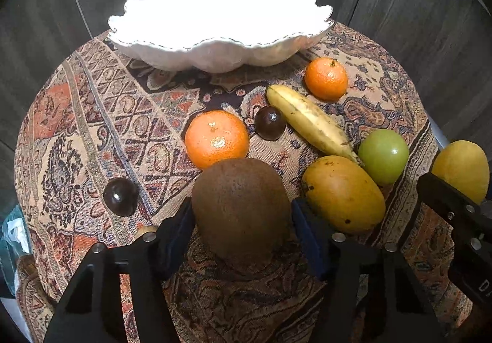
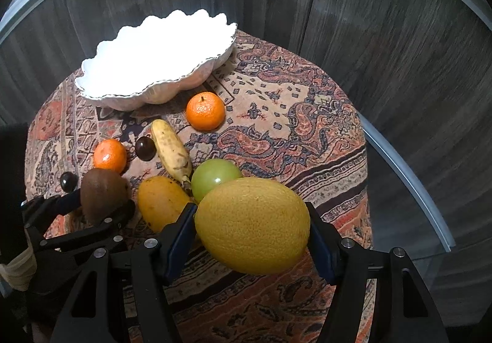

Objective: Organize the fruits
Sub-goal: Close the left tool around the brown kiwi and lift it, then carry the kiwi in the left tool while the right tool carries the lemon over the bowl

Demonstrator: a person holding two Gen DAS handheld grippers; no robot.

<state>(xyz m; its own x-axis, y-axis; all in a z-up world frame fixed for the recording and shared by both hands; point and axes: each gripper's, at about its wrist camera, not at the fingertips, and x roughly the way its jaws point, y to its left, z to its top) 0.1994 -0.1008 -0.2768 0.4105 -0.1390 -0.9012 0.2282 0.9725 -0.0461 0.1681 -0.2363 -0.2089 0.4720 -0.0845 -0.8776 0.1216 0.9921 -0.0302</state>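
1. We hold the left gripper (image 1: 243, 217) closed on a brown kiwi (image 1: 241, 207), its blue-padded fingers (image 1: 181, 229) pressed to both sides of the fruit, above the near part of the patterned tablecloth (image 1: 92, 103).
2. We hold the right gripper (image 2: 252, 226) clamped on a large yellow citrus (image 2: 252, 224), pads tight against either flank; whether this fruit rests on the cloth or hangs clear of it, we cannot tell.
3. One mango (image 1: 343, 194), yellow-orange, lies on the cloth just right of the kiwi.
4. One green round fruit (image 1: 383, 156) sits just beyond the mango, beside the banana's tip.
5. One dark round fruit (image 1: 121, 196) lies alone to the left of the kiwi.
6. One larger mandarin (image 1: 216, 138) sits just beyond the kiwi.
7. A second dark round fruit (image 1: 270, 123) lies between that mandarin and the banana.
8. One banana (image 1: 310, 123), spotted, lies diagonally across the middle.
9. One smaller mandarin (image 1: 326, 78) stands beyond the banana, near the bowl.
10. One white scalloped bowl (image 1: 215, 57) stands at the far edge of the table, its interior washed out by glare.
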